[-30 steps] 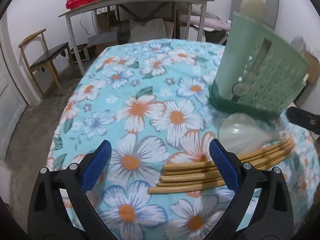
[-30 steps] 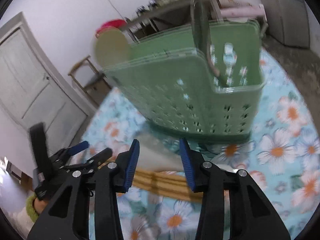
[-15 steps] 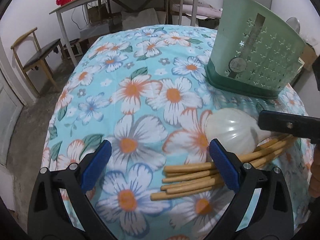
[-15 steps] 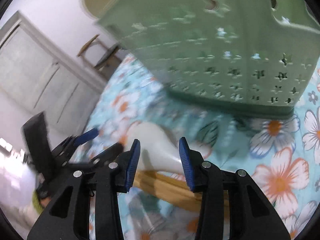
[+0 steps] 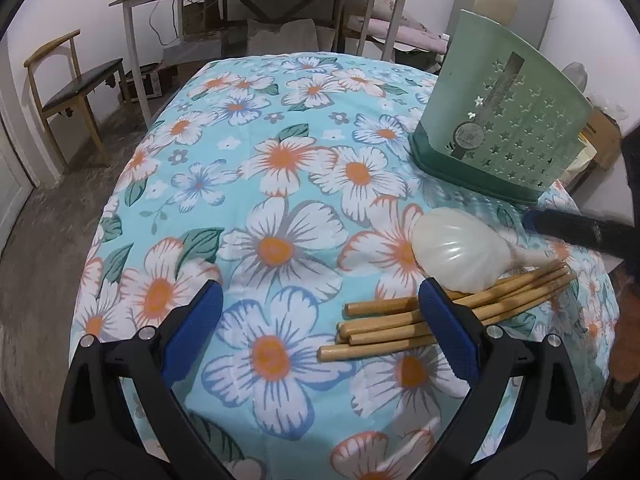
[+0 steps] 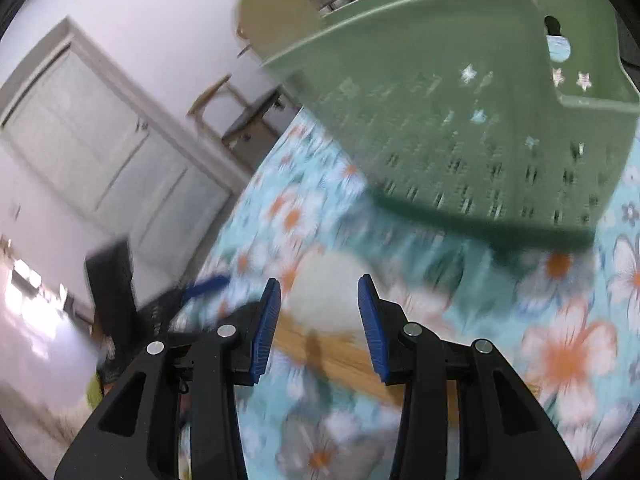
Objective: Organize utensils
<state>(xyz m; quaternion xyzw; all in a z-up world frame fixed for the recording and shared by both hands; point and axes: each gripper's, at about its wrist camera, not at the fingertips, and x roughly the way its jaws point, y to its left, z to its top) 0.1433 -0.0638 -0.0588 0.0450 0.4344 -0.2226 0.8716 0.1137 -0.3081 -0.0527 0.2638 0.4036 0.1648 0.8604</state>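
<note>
Spoon (image 5: 456, 254) lay on the desk (image 5: 280, 184), bowl resting on a bundle of sticks (image 5: 400, 326), just short of the green caddy (image 5: 500, 136). One spoon (image 5: 497, 0) already stood in the caddy. We held the left claw (image 5: 320, 312) wide open and empty, low over the cloth beside the stick ends. Our right claw (image 6: 319, 320) was open too, gripping nothing, with the spoon between its pads in its blurred view. In the left view its dark tip sat near the spoon's handle, contact unclear. We judged the step as reaching for the spoon. Next move called for closing on the handle, lifting clear of the sticks, then dropping it upright into the caddy. Sticks could roll if nudged.
</note>
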